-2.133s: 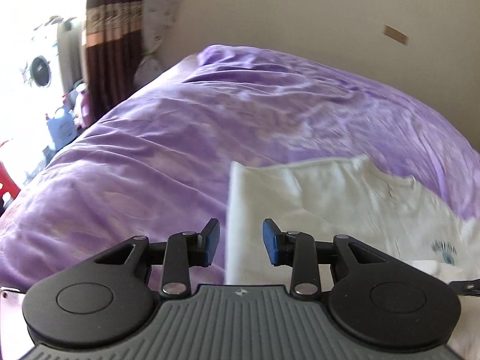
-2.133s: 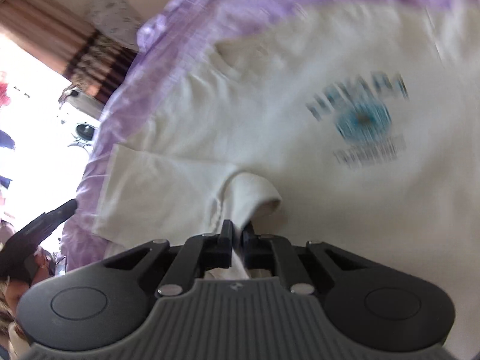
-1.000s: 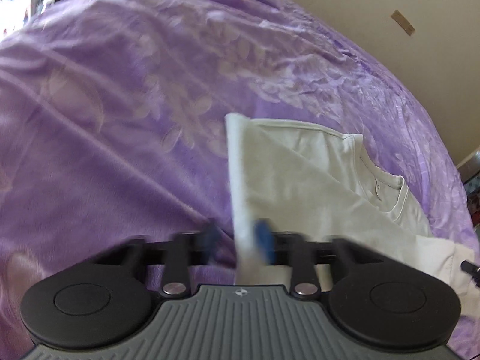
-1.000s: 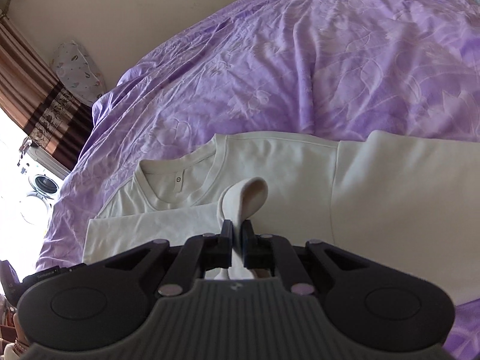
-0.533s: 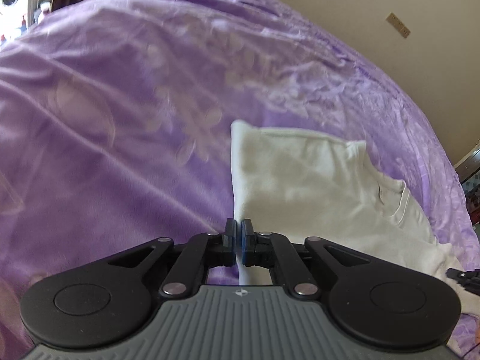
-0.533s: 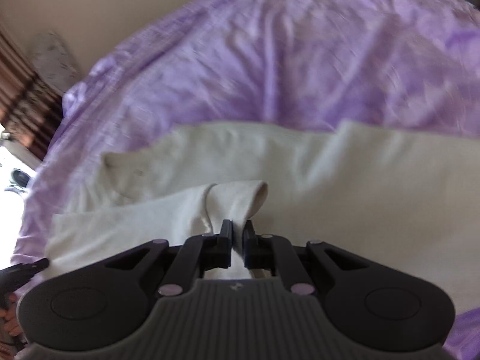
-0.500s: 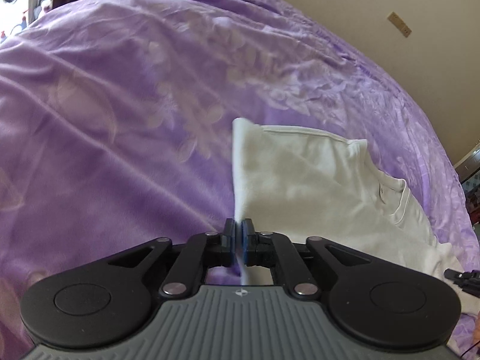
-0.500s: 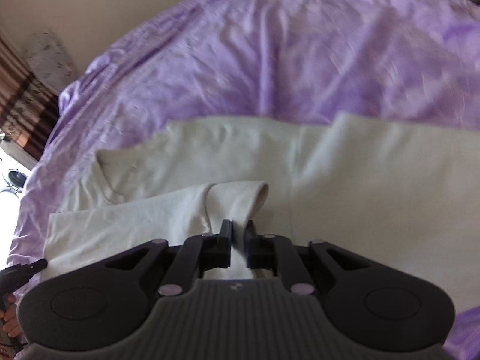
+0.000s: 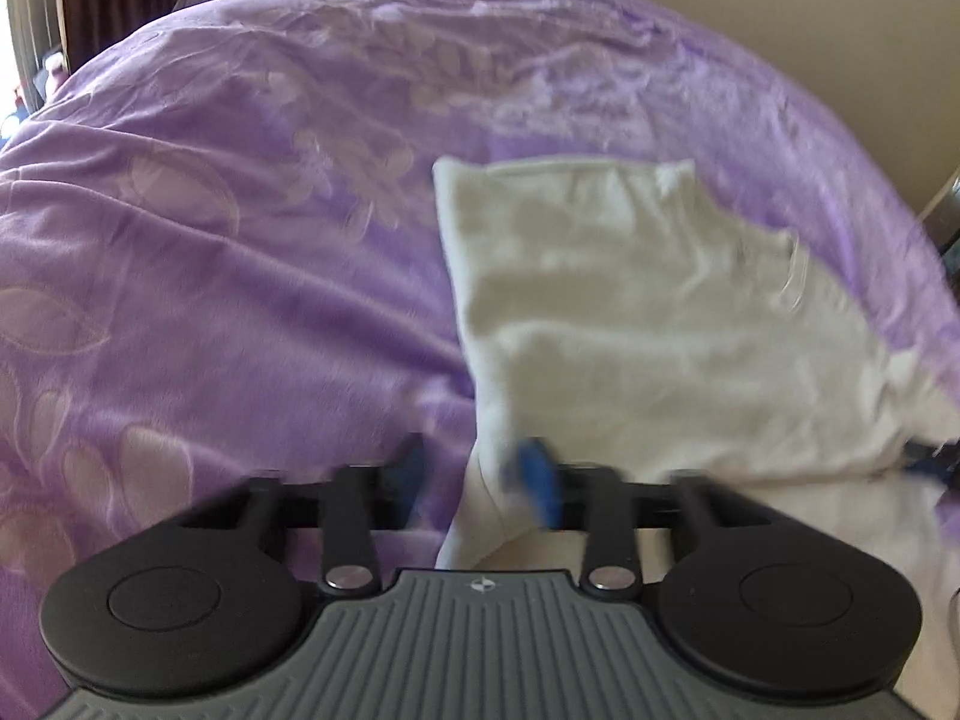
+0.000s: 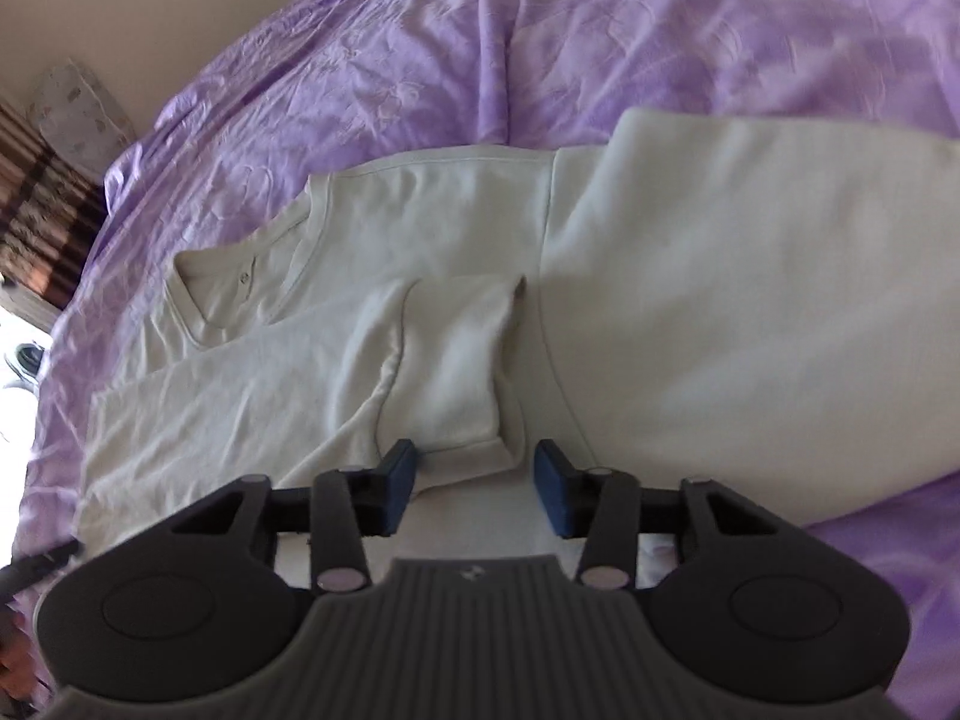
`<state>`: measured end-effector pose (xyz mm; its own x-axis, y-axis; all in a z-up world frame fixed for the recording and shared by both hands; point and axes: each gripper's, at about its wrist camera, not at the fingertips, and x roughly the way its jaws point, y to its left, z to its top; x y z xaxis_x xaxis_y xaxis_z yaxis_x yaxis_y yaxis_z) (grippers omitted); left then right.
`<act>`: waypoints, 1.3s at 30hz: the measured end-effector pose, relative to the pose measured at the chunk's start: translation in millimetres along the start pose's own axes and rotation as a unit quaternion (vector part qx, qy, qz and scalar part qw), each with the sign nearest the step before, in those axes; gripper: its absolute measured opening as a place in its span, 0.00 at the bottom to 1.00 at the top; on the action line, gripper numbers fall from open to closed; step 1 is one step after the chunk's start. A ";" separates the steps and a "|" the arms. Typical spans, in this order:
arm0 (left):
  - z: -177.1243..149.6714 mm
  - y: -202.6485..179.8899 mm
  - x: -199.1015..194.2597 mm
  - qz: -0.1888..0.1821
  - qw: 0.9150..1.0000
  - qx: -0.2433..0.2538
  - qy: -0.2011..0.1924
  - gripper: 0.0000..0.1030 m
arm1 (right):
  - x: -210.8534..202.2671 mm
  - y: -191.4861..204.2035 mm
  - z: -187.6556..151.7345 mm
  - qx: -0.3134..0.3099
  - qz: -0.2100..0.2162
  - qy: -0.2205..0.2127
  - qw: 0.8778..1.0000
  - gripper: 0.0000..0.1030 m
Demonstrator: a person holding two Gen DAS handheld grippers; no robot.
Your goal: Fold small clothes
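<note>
The cream T-shirt (image 10: pixel 456 228) lies part-folded on the purple bedspread (image 10: pixel 540 30), its folded sleeve just ahead between the right gripper's (image 10: pixel 474 483) parted fingers, the left gripper (image 9: pixel 480 483) likewise apart astride the hem edge.

The purple bedspread (image 9: pixel 228 252) lies open and bare to the left of the white T-shirt (image 9: pixel 630 324), giving a gripper free passage there, and more bare spread runs beyond the shirt to the wall (image 10: pixel 150 18). At the right gripper (image 10: pixel 474 483), the folded-in sleeve (image 10: pixel 456 360) lies just ahead of the spread fingers (its hem between them). A curtain (image 10: pixel 42 210) and a patterned bag (image 10: pixel 78 108) stand well off at the bed's far left.
</note>
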<state>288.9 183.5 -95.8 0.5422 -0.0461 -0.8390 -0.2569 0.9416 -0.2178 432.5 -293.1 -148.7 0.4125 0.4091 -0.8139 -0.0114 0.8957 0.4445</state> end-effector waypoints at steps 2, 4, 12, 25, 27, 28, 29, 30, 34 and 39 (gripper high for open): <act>-1.4 1.5 -3.1 -0.006 1.000 -0.006 -0.007 0.06 | -2.8 -3.3 0.1 0.010 0.011 -0.009 1.000 0.03; -1.5 0.4 -6.3 0.001 1.000 0.002 -0.015 0.05 | -10.8 -4.4 0.7 0.014 0.022 -0.019 0.999 0.02; -4.6 -3.6 3.6 0.029 0.999 0.030 -0.002 0.05 | 2.6 -13.7 -6.2 0.016 -0.015 0.016 1.000 0.01; 5.7 -40.9 -58.8 0.067 0.993 0.069 -0.061 0.25 | -137.7 -34.2 11.4 -0.003 -0.069 -0.072 0.995 0.34; 6.5 -51.2 -67.7 0.067 0.993 0.071 -0.070 0.27 | -168.5 -50.7 11.7 0.002 -0.093 -0.088 0.992 0.35; 6.6 -56.3 -71.8 0.063 0.993 0.072 -0.074 0.28 | -183.8 -60.0 10.6 0.006 -0.107 -0.096 0.990 0.36; 6.4 -60.9 -75.0 0.058 0.993 0.074 -0.078 0.28 | -198.6 -70.6 9.9 0.012 -0.119 -0.102 0.988 0.38; 6.1 -66.0 -77.3 0.053 0.992 0.077 -0.081 0.29 | -213.2 -83.8 9.1 0.020 -0.130 -0.107 0.985 0.40; 2.8 -85.3 -77.6 0.052 0.991 0.095 -0.082 0.30 | -267.7 -139.8 6.8 0.066 -0.181 -0.120 0.974 0.44; 3.9 -92.3 -65.6 0.064 0.992 0.083 -0.072 0.31 | -312.8 -218.6 7.2 0.124 -0.233 -0.121 0.957 0.49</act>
<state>280.2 100.9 -18.7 0.6245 0.1147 -0.7726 -0.2033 0.9789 -0.0190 312.5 -618.0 11.5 0.5189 -0.1044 -0.8484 0.4288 0.8904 0.1526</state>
